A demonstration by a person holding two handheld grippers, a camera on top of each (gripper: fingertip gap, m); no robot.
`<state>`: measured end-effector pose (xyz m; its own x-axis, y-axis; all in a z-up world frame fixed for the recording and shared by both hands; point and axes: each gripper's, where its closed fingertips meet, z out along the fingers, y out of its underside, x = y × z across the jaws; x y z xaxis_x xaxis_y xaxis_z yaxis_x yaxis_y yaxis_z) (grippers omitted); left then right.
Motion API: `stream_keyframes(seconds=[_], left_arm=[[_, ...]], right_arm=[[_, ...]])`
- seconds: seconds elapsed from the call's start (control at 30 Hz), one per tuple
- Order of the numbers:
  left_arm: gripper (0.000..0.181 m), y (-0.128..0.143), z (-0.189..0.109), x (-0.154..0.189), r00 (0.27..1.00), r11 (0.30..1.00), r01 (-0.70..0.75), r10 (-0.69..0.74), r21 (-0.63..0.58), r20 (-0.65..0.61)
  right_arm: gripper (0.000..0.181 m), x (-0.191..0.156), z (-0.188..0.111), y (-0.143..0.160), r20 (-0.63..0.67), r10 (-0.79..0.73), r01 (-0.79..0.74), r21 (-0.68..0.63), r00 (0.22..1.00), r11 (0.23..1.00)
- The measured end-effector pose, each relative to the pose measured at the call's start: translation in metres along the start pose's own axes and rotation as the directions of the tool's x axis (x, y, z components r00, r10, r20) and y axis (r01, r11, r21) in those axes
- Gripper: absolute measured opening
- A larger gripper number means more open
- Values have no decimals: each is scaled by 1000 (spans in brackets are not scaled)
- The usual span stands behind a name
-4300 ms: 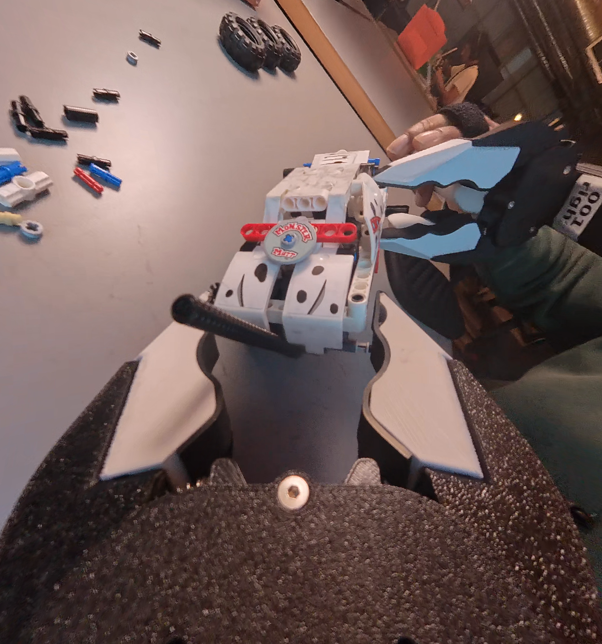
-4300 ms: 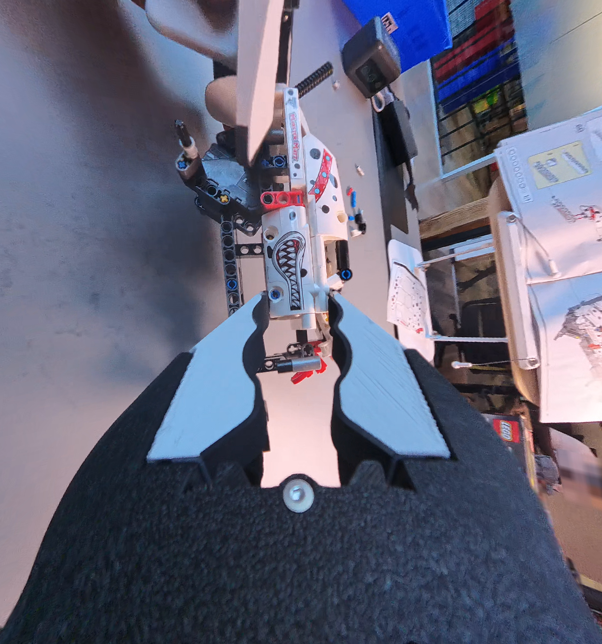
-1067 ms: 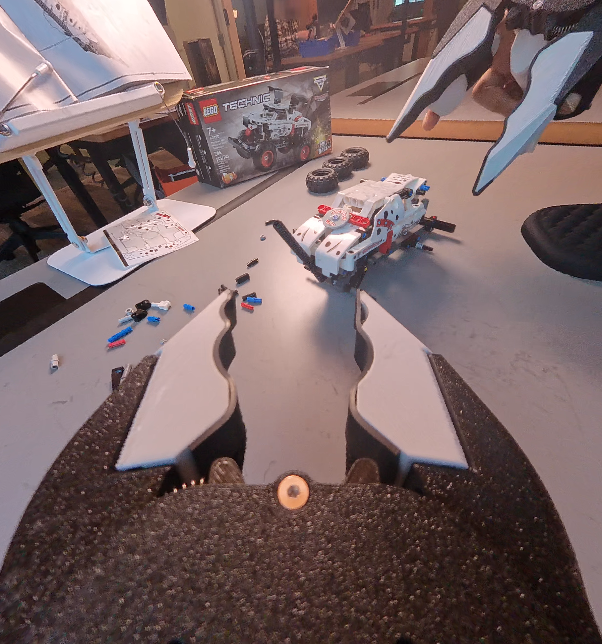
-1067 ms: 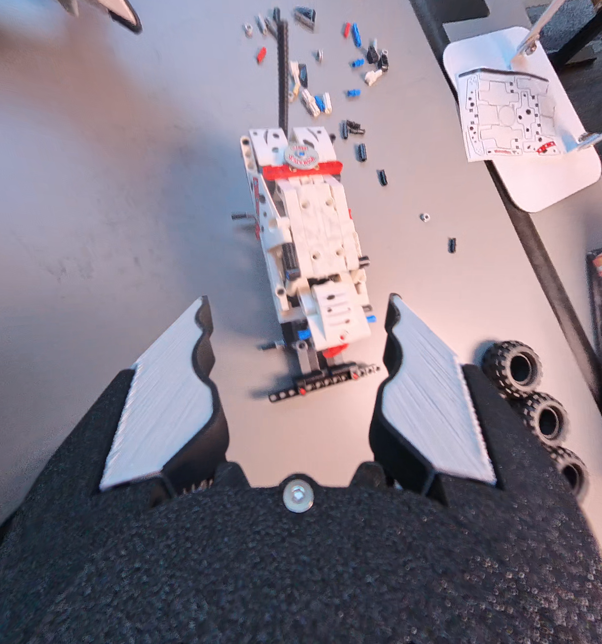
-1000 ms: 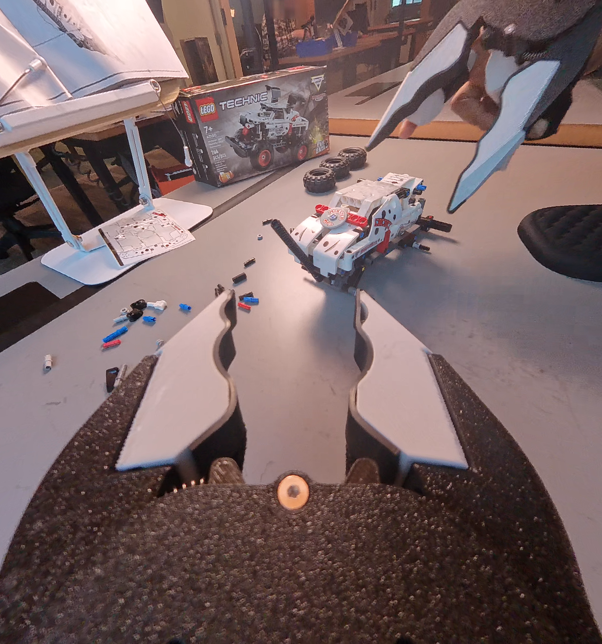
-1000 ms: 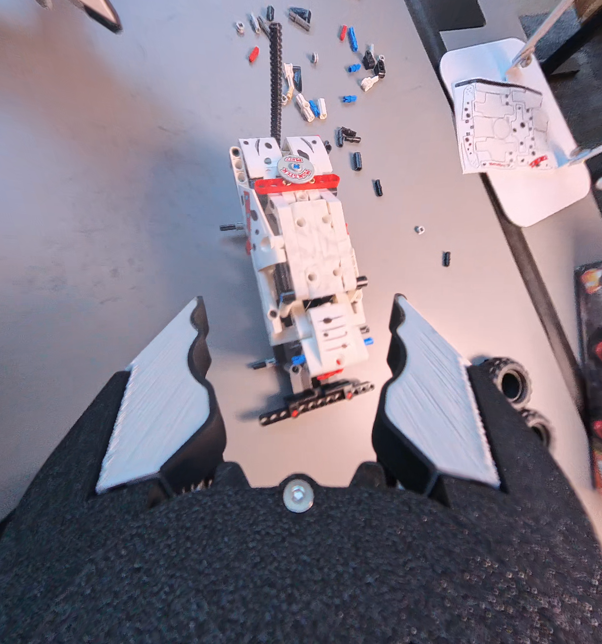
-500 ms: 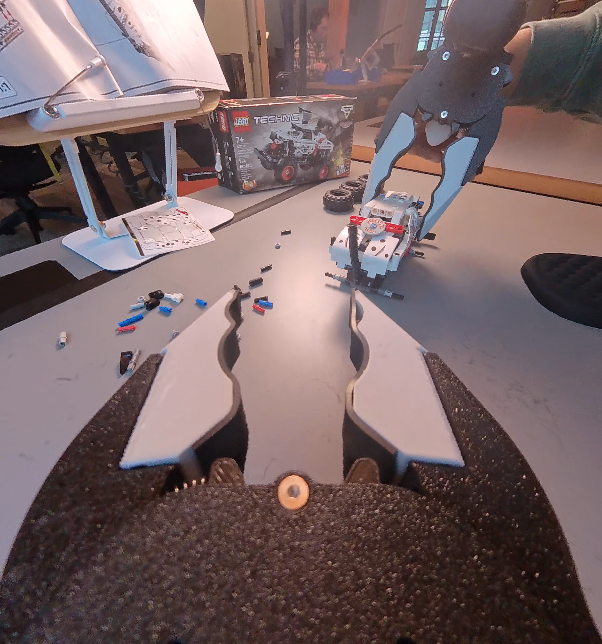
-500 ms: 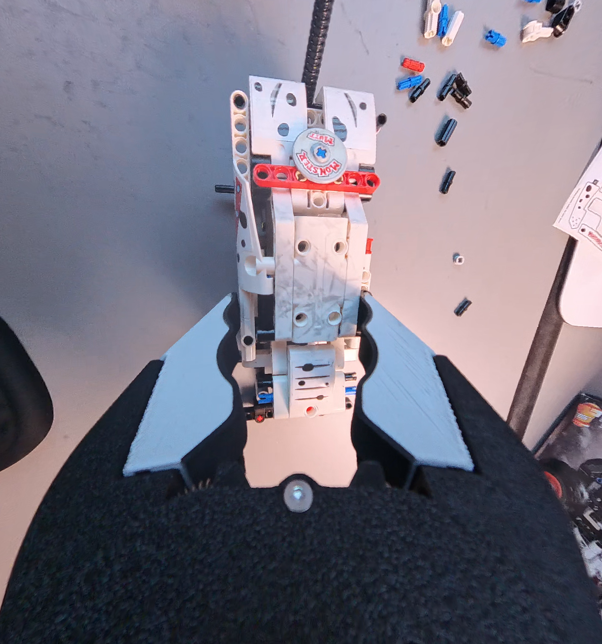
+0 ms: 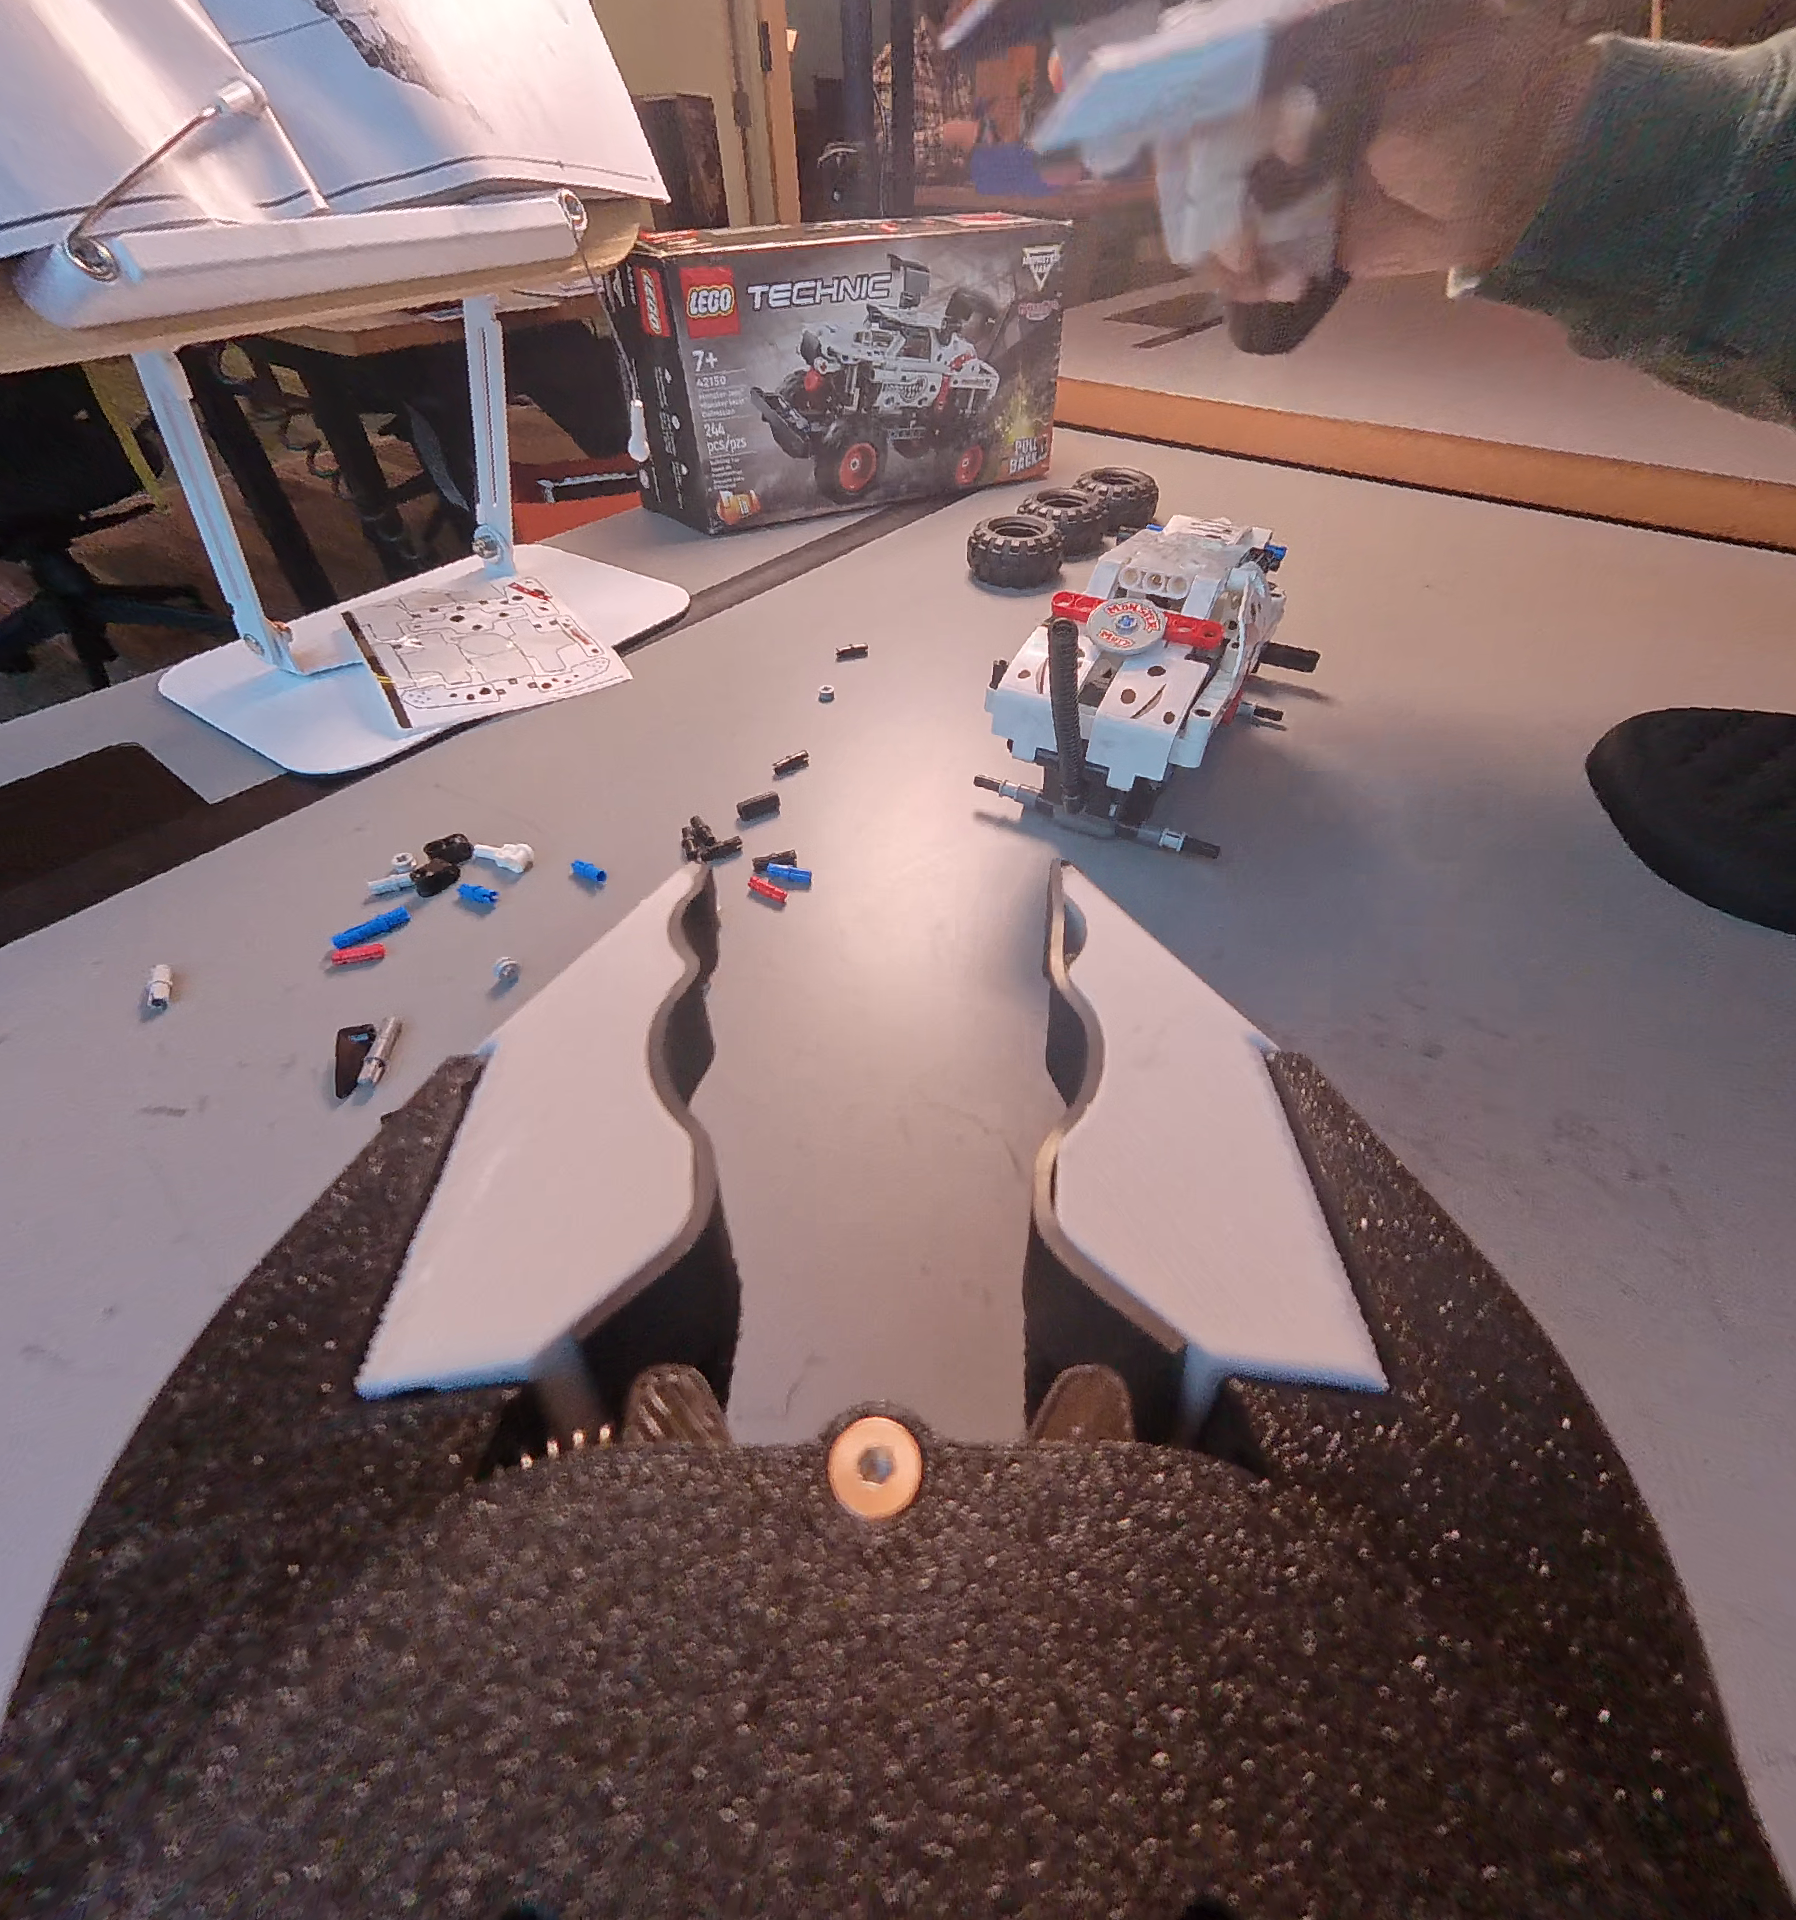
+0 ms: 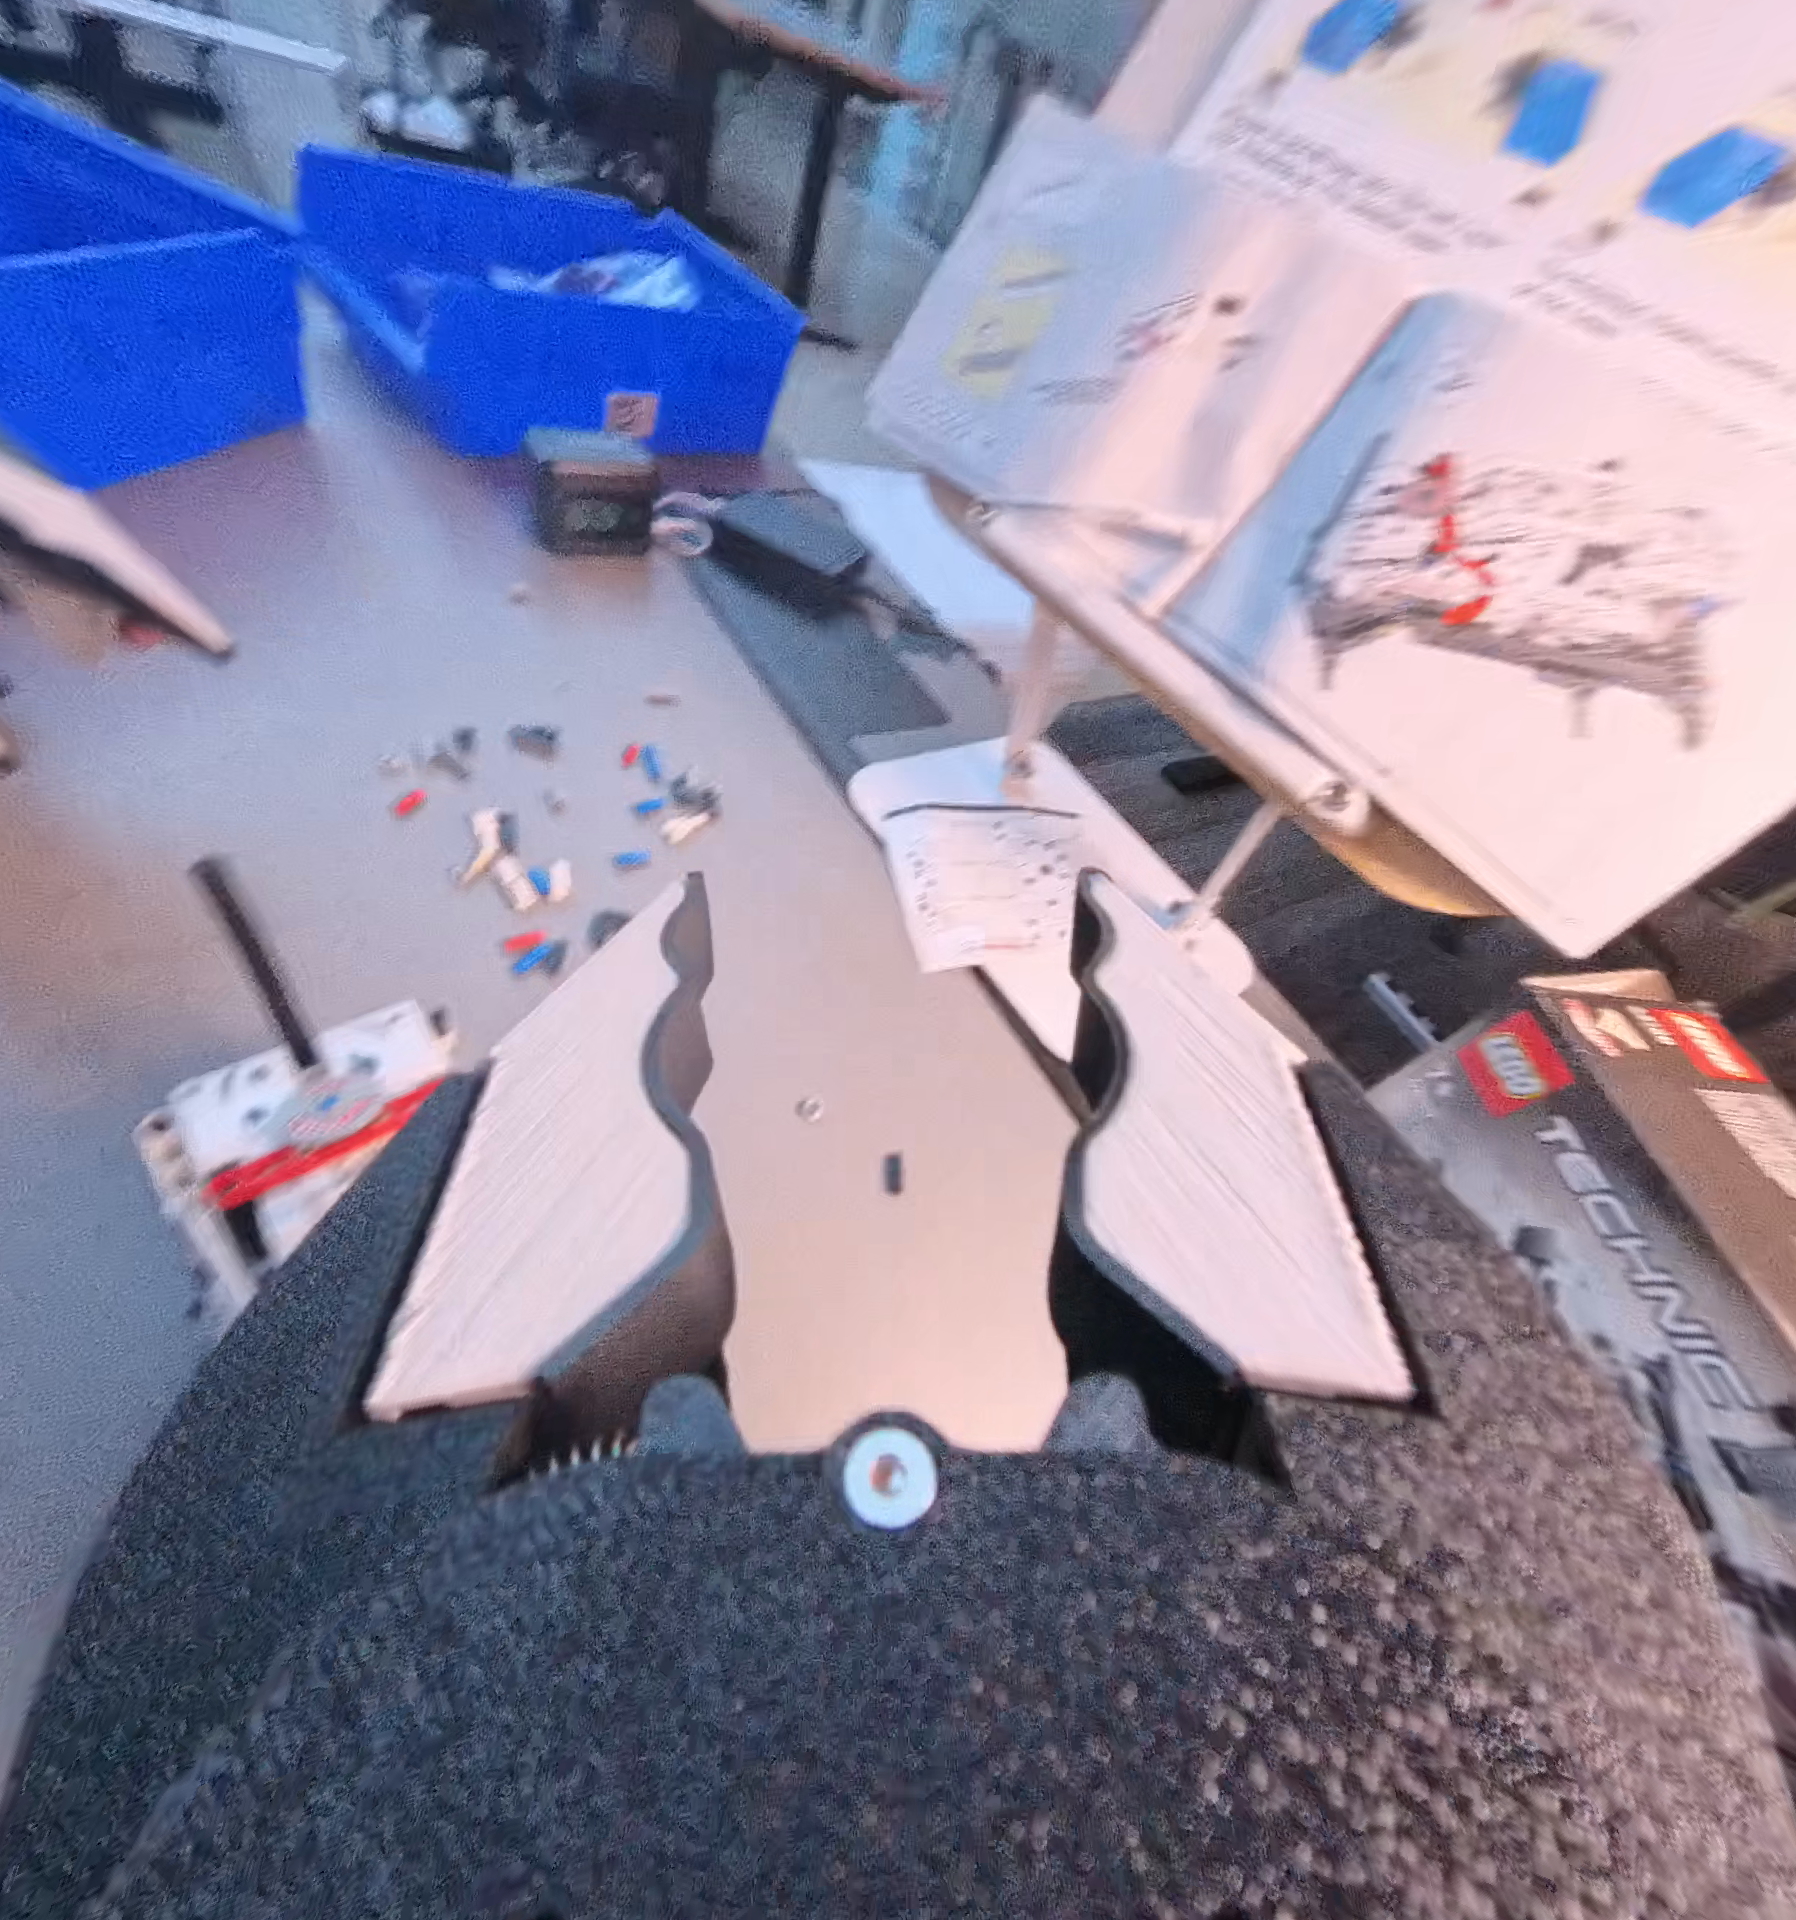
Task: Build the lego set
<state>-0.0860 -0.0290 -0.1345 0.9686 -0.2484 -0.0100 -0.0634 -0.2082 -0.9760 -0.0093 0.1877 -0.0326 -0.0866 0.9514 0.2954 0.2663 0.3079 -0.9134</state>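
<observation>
Truck model point(image 9: 1133, 675) sits wheel-less on the grey surface point(image 9: 1445, 1091) ahead of your left tongs point(image 9: 878, 894), which gape empty; fetch the three tyres point(image 9: 1065, 520) beside the set box point(image 9: 842, 364) squarely. From the right view, your right tongs point(image 10: 889, 899) are apart and empty too, above the model's nose point(image 10: 302, 1112); loose pins point(image 10: 541, 831), the instruction stand point(image 10: 1393, 520) and blue bins point(image 10: 551, 322) lie beyond.

White spotted truck body point(image 9: 1133, 665), no wheels, upright on table, ahead-right of left claw point(image 9: 878, 894); 3 tyres point(image 9: 1065, 514) just behind.
</observation>
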Motion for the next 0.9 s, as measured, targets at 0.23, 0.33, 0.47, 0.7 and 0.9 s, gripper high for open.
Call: stream_keyframes(seconds=[0.23, 0.33, 0.47, 0.7, 0.9], left_arm=[[62, 5, 0, -7, 1000, 1000, 2, -2, -20, 27], [62, 6, -1, -12, 999, 1000, 10, -10, -20, 45], [62, 6, -3, -15, 999, 1000, 19, -18, -13, 51], [50, -33, 27, -53, 989, 997, -46, 54, -61, 137], [55, -130, 98, -145, 969, 998, -51, 43, 25, 244]], right_arm=[[88, 139, 67, -41, -436, 167, -114, 146, 884, 983], [111, 174, 111, -27, -502, 224, -206, 92, 835, 974], [108, 191, 150, 2, -564, 223, -285, -22, 795, 958], [60, 182, 154, -4, -598, 93, -169, -72, 796, 983], [29, 166, 150, -19, -536, 57, -97, -47, 842, 994]])
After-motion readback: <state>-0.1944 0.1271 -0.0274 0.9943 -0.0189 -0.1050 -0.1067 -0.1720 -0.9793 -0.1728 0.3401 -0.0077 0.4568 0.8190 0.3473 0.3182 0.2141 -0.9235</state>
